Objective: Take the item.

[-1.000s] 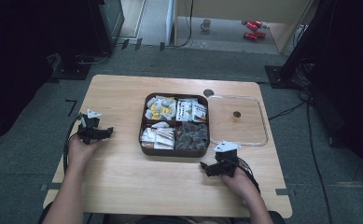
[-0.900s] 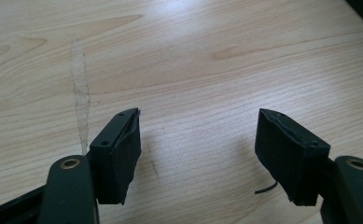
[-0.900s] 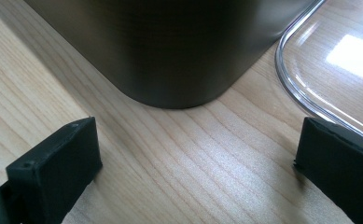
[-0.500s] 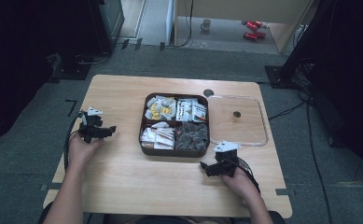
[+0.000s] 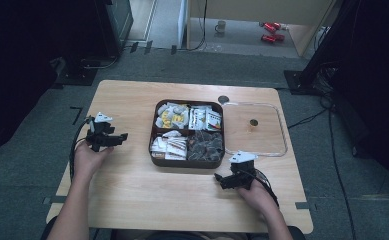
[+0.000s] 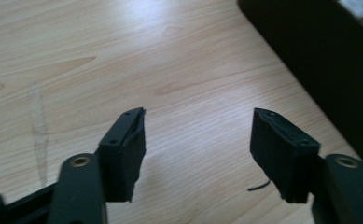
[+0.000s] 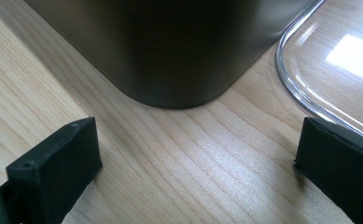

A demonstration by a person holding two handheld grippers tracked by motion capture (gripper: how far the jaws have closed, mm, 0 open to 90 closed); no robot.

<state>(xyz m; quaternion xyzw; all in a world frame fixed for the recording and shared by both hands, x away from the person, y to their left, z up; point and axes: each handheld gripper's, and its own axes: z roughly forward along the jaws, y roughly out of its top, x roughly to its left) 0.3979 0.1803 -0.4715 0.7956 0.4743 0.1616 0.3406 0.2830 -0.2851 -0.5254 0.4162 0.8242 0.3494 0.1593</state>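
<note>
packets (image 5: 188,116) in tray (image 5: 153,150) too small to identify, lid (image 7: 310,100) cut off

Tray (image 5: 153,150): dark brown, square with rounded corners, four compartments, flat on the table at centre. Far-left compartment holds yellow-and-white packets (image 5: 172,116); far-right, white sachets (image 5: 205,119); near-left, white and brown sachets (image 5: 168,146); near-right, dark wrapped pieces (image 5: 205,145). Tray is open.

Lid (image 5: 277,131): clear, rounded-square, with a small dark knob at its middle. Lies flat on the table just right of the tray, its edge close beside the tray's right wall.
</note>
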